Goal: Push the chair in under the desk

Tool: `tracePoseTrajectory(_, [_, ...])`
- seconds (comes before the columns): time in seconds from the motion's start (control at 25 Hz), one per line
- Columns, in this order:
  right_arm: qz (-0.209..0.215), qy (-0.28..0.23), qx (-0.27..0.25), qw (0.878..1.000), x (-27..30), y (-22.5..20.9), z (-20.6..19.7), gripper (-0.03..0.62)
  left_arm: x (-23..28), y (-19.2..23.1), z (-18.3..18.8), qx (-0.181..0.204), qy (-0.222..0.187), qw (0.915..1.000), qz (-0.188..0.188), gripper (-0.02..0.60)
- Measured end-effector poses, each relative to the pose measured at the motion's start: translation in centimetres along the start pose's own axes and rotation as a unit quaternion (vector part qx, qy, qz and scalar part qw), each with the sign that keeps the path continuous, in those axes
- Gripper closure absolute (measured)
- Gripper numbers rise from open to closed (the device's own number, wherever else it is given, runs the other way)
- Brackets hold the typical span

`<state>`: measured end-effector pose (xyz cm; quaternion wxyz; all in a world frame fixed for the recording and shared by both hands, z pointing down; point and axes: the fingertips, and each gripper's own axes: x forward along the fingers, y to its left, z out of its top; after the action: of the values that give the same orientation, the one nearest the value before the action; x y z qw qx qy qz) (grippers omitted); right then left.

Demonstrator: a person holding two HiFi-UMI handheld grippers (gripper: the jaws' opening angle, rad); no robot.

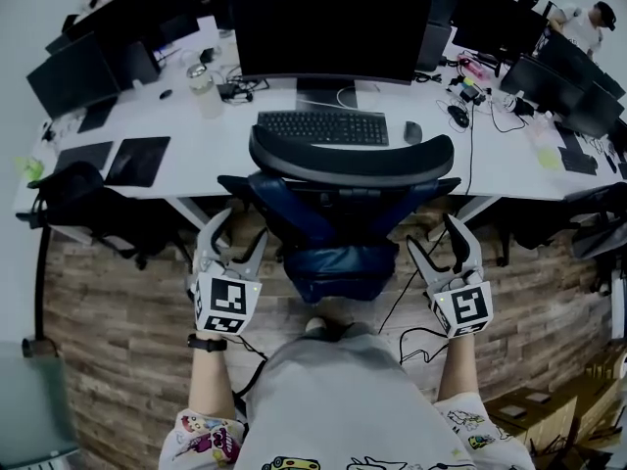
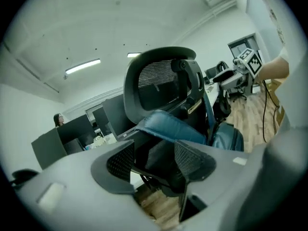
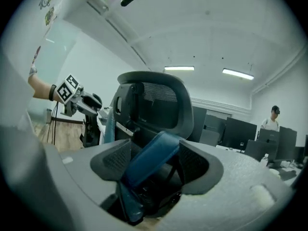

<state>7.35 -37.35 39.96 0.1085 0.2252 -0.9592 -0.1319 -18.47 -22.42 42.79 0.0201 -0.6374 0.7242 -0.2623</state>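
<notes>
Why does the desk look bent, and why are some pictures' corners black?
Head view: the wide lens bows the desk edge. Left gripper view: a fisheye circle leaves black corners and bulges the chair. Right gripper view: same black corners, plus bright ceiling lights.

monitor (image 1: pixel 328 27) | keyboard (image 1: pixel 322 127) below it | mouse (image 1: pixel 412 132) right of keyboard

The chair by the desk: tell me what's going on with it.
A person stands behind the blue office chair, a claw in each hand. The left claw and right claw sit either side of its seat, jaws apart, neither clamped on it. The chair faces the white desk with its headrest at the desk's edge, but the seat is out over the wood floor, so it isn't pushed in yet.
</notes>
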Motion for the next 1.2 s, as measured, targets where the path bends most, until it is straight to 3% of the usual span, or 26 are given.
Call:
tracePoseTrajectory(0.28, [0.039, -0.002, 0.075, 0.996, -0.2, 4.1, -0.3, 0.345, -1.5, -3.4, 0.1, -0.081, -0.003, 0.9963, -0.028, 0.364])
tracePoseTrajectory(0.64, [0.069, 0.026, 0.133, 0.988, -0.7, 7.0, -1.7, 0.427, -2.6, -7.1, -1.2, -0.162, 0.009, 0.9841, -0.072, 0.42])
tracePoseTrajectory(0.84, [0.069, 0.02, 0.174, 0.982, -1.1, 7.8, -2.1, 0.491, -3.0, -7.6, -1.9, -0.179, 0.005, 0.9815, -0.067, 0.472])
tracePoseTrajectory(1.2, [0.088, 0.032, 0.185, 0.978, -1.6, 9.3, -2.8, 0.592, -3.9, -8.2, -2.5, -0.2, 0.001, 0.9772, -0.071, 0.571])
